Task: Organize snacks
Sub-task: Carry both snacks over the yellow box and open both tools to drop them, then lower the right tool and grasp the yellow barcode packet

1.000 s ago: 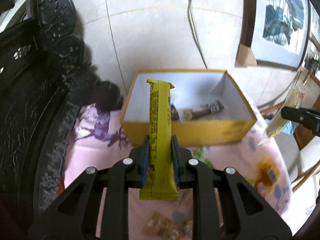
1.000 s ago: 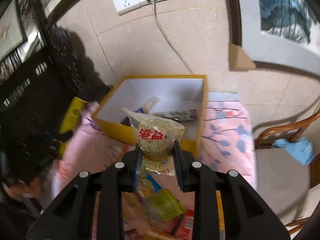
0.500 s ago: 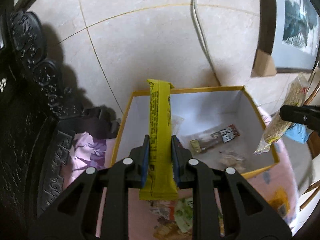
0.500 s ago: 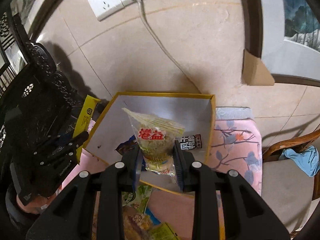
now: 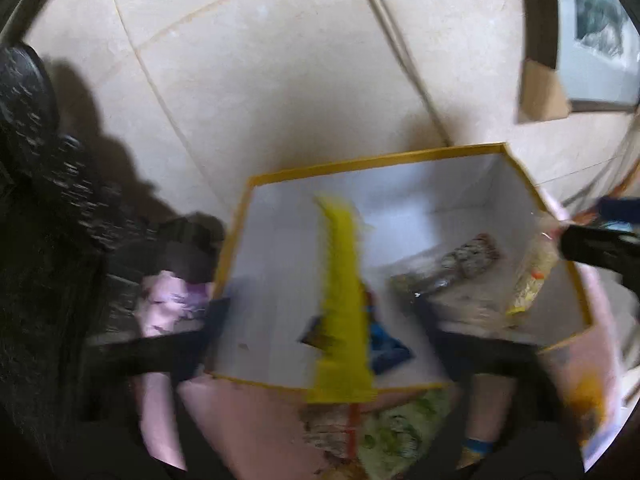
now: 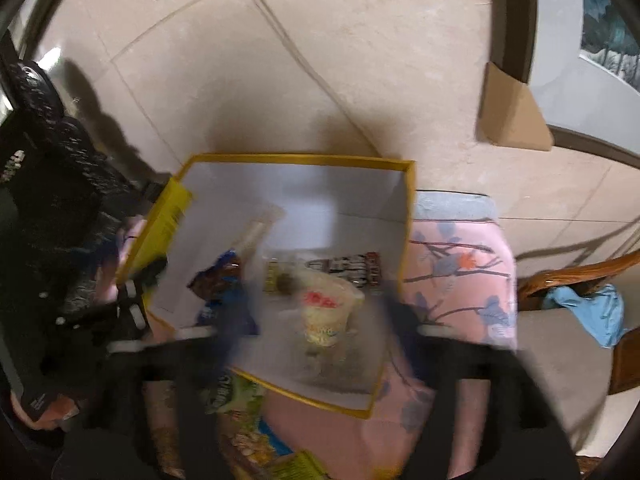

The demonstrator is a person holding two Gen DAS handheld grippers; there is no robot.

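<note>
A yellow-rimmed box (image 5: 404, 156) with a white inside stands on the pink cloth; it also shows in the right wrist view (image 6: 408, 216). My left gripper (image 5: 324, 332) has its jaws spread wide, and the long yellow snack bar (image 5: 342, 300) is free between them, blurred, over the box's near edge. My right gripper (image 6: 320, 328) is also spread wide, and the clear bag with red lettering (image 6: 326, 312) is loose between its jaws, inside the box. A dark wrapped bar (image 6: 348, 268) and a blue packet (image 6: 220, 280) lie in the box.
More snack packets (image 5: 384, 428) lie on the pink floral cloth (image 6: 452, 264) in front of the box. A black carved chair (image 5: 36, 200) stands at the left, a wooden chair with a blue cloth (image 6: 584, 312) at the right. A tiled wall with a cable (image 5: 400, 52) is behind.
Both grippers moved forward over the box and opened. The yellow bar and the clear bag have left the jaws and are dropping into the box.
</note>
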